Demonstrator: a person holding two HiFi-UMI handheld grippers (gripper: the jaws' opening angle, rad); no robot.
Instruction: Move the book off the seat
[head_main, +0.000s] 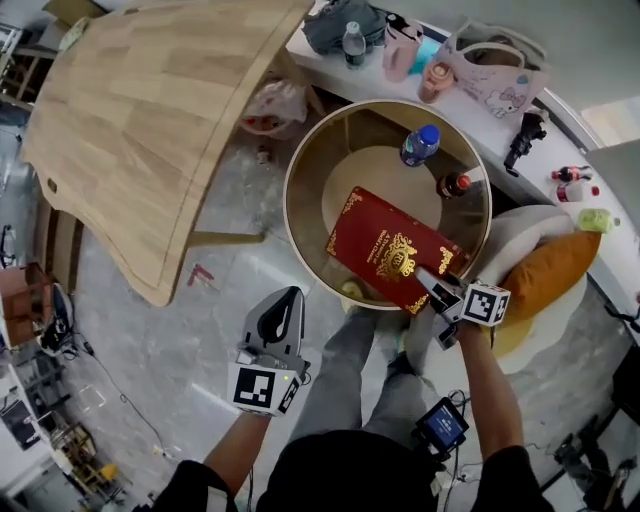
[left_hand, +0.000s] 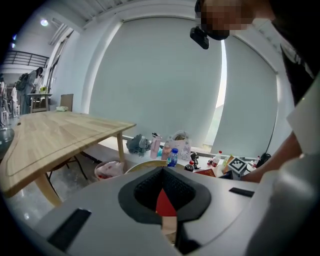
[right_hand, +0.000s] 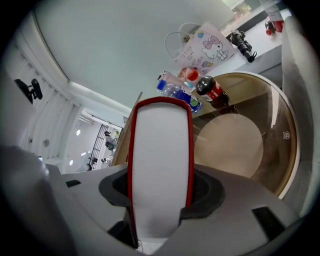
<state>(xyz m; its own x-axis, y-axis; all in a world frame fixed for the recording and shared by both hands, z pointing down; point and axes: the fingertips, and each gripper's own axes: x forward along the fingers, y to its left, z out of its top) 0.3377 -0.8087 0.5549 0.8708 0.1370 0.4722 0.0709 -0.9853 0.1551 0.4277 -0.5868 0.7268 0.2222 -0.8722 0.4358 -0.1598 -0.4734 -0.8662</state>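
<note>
A red book (head_main: 392, 248) with gold print is over the near side of the round glass-topped table (head_main: 300, 170). My right gripper (head_main: 432, 285) is shut on its near corner. In the right gripper view the book (right_hand: 160, 165) stands edge-on between the jaws, white pages framed by the red cover. I cannot tell whether it touches the glass. The seat (head_main: 522, 232), a white armchair with an orange cushion (head_main: 550, 270), is just right of the table. My left gripper (head_main: 283, 300) hangs over the floor left of the table, fingers together with nothing in them; in its own view (left_hand: 165, 200) the pads meet.
A blue-capped bottle (head_main: 420, 145) and a cola bottle (head_main: 453, 185) stand on the far side of the round table. A big wooden table (head_main: 150, 120) fills the upper left. Bags and bottles line the white ledge (head_main: 560, 140) behind. My legs are below the table.
</note>
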